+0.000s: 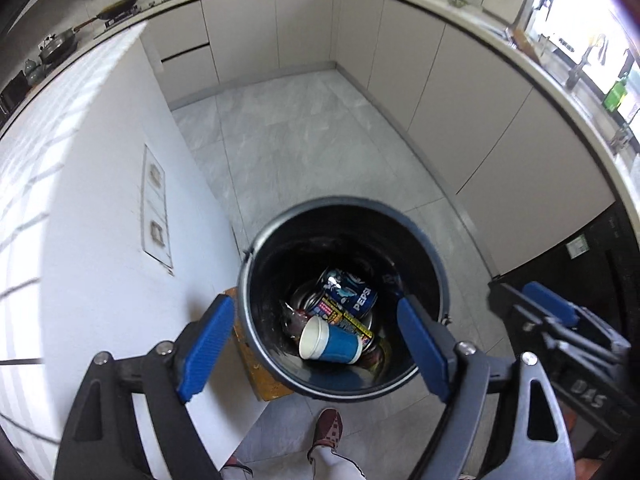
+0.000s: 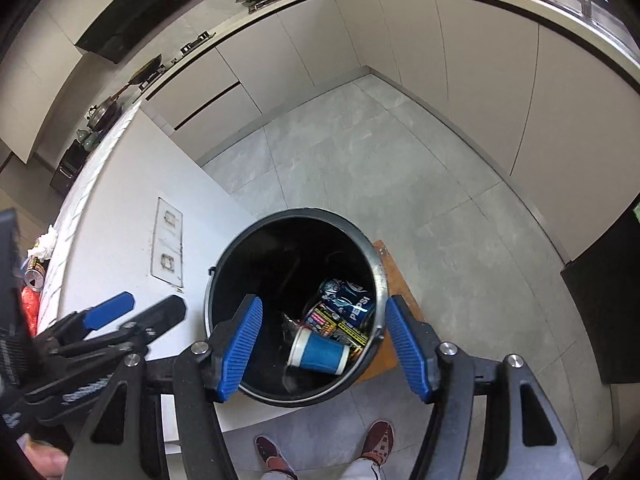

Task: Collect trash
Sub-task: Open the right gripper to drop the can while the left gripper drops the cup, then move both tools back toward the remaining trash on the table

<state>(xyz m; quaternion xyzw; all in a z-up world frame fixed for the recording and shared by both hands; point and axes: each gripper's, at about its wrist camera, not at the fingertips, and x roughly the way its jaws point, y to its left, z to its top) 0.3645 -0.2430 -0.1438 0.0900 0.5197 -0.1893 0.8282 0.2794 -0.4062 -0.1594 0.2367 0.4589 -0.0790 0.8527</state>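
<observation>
A black round trash bin (image 1: 256, 264) stands on the floor beside a white counter; it also shows in the right wrist view (image 2: 218, 264). Inside lie a blue paper cup (image 1: 332, 342) (image 2: 320, 354), a Pepsi can (image 1: 350, 292) (image 2: 348, 298) and a yellow-printed wrapper (image 1: 344, 318) (image 2: 340, 328). My left gripper (image 1: 316, 344) is open and empty above the bin. My right gripper (image 2: 324, 344) is open and empty above the bin too. More trash lies on the counter top at far left: a can (image 2: 34, 276), crumpled white paper (image 2: 48, 240) and something red (image 2: 30, 304).
The white counter side (image 1: 100, 240) with two sockets stands left of the bin. A wooden board (image 2: 394, 280) lies under the bin. Grey cabinets (image 1: 440, 100) line the back and right. A black appliance (image 2: 608, 308) stands at right. The person's shoes (image 2: 380, 440) are below.
</observation>
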